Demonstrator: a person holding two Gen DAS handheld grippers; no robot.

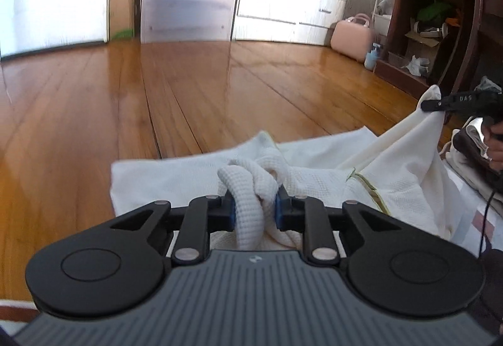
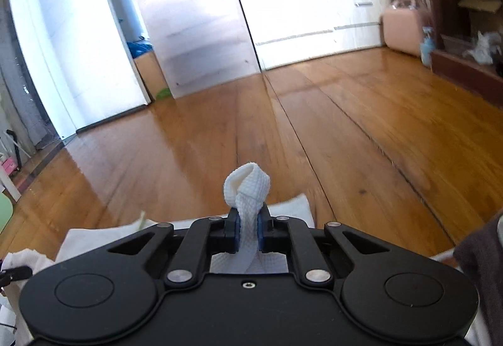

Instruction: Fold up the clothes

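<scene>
Pinching white garment (image 1: pixel 314 185): left claw (image 1: pixel 254 214), right claw (image 2: pixel 248 231); pads buried.

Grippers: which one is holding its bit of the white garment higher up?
The right gripper: it lifts a corner of the white garment up, while the left gripper pinches a bunch low down.

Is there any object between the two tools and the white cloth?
No. The left tool and the right tool each already pinch a bunch of the white waffle-textured cloth; nothing visible sits between.
</scene>
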